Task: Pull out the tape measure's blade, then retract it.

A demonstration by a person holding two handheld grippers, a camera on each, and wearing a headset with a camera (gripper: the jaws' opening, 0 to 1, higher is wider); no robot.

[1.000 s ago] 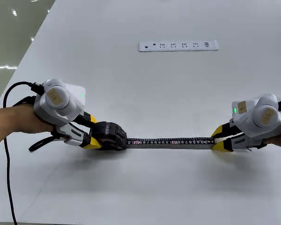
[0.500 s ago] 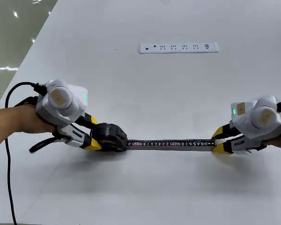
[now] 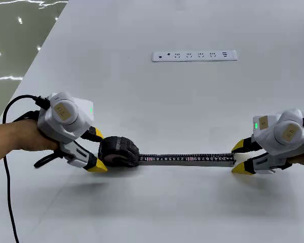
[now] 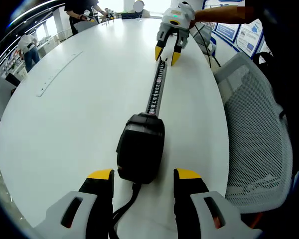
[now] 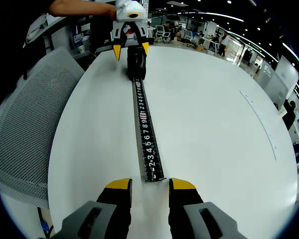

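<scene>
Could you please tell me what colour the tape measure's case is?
The case is black, clearest in the left gripper view.

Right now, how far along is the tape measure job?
Done: the blade lies pulled out along the table from the tape measure case. In hand: nothing; the left gripper and right gripper sit open at either end, clamping neither. Left: retracting the blade.

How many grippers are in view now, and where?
2. The left gripper sits just behind the tape measure's case, jaws open. The right gripper is at the blade's free end, jaws open.
</scene>
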